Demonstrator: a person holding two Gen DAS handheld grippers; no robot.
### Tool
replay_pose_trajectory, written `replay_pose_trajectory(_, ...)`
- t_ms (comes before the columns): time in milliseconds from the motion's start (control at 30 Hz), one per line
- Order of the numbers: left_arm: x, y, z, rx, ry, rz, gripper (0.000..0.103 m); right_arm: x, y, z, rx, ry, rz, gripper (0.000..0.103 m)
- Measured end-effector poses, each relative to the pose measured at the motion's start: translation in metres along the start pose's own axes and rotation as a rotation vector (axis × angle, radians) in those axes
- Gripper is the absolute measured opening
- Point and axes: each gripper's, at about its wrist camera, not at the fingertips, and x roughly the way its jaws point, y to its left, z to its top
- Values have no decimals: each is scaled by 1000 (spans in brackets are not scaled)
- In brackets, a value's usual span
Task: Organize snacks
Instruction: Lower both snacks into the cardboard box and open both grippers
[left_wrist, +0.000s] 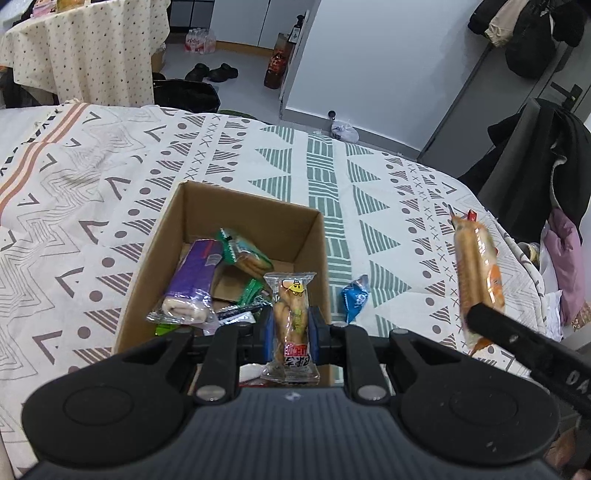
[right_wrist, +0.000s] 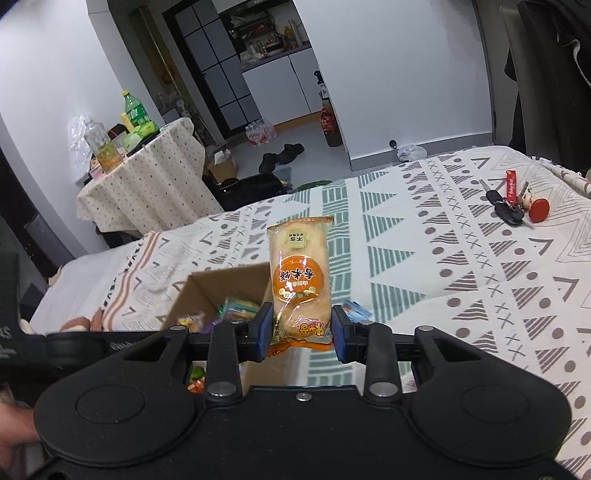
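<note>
Left tongs (left_wrist: 290, 326) pinching snack (left_wrist: 292, 317) (over box (left_wrist: 236, 210))

Patterned bed (left_wrist: 369, 192): cardboard box (left_wrist: 192, 229), blue packet (left_wrist: 354, 297), keys (right_wrist: 511, 206).

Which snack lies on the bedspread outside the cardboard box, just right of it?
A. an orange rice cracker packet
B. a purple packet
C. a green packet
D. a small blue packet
D: the small blue packet lies on the bedspread beside the cardboard box; the purple and green ones are inside, the orange one is held up.
</note>
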Motion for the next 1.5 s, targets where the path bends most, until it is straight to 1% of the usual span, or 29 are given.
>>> replay_pose_trajectory(300, 4, 30, 15, -57, 22, -58, 19, 12, 39, 6, -29, 23, -4, 32)
replay_pose_trajectory(333, 3, 34, 17, -62, 17, -61, 21, 13, 43, 7, -34, 25, -5, 32)
replay_pose_trajectory(433, -1, 45, 21, -68, 13, -78, 23, 16, 54, 7, -45, 33, -6, 32)
replay_pose_trajectory(467, -1, 49, 22, -66, 11, -82, 25, 18, 57, 6, -48, 38, -6, 32)
replay_pose_trajectory(533, -2, 56, 24, -66, 15, -75, 27, 23, 64, 3, -49, 49, -6, 32)
replay_pose_trajectory(600, -3, 63, 25, -68, 15, -74, 31, 26, 70, 0, -52, 56, -8, 32)
replay_pose_trajectory(667, -3, 69, 25, -67, 18, -76, 40, 31, 74, -2, -48, 64, -13, 32)
replay_pose_trajectory(800, -3, 74, 27, -49, 27, -86, 48, 38, 80, -2, -32, 61, -15, 32)
replay_pose_trajectory(867, -4, 76, 29, -45, 25, -87, 55, 41, 82, 1, -15, 55, -6, 32)
replay_pose_trajectory(900, -5, 75, 31, -43, 24, -85, 56, 43, 83, 4, -11, 46, 7, 32)
replay_pose_trajectory(967, -6, 75, 34, -34, 18, -80, 65, 49, 86, 6, -20, 44, 21, 35)
replay_pose_trajectory(1000, -7, 75, 36, -31, 14, -73, 67, 53, 86, 7, -17, 65, 1, 37)
replay_pose_trajectory(1067, -9, 75, 39, -25, 9, -54, 74, 53, 81, 6, 4, 75, -28, 37)
replay_pose_trajectory(1133, -10, 74, 42, -18, 9, -40, 77, 47, 74, 1, 24, 71, -26, 38)
replay_pose_trajectory(1267, -10, 68, 42, -6, 15, -39, 79, 30, 54, -9, 56, 83, -52, 39)
replay_pose_trajectory(1367, -11, 59, 38, -6, 16, -40, 80, 17, 39, -14, 51, 96, -75, 39)
replay_pose_trajectory(1500, -14, 47, 32, -7, 18, -34, 84, 2, 16, -19, 48, 113, -107, 40)
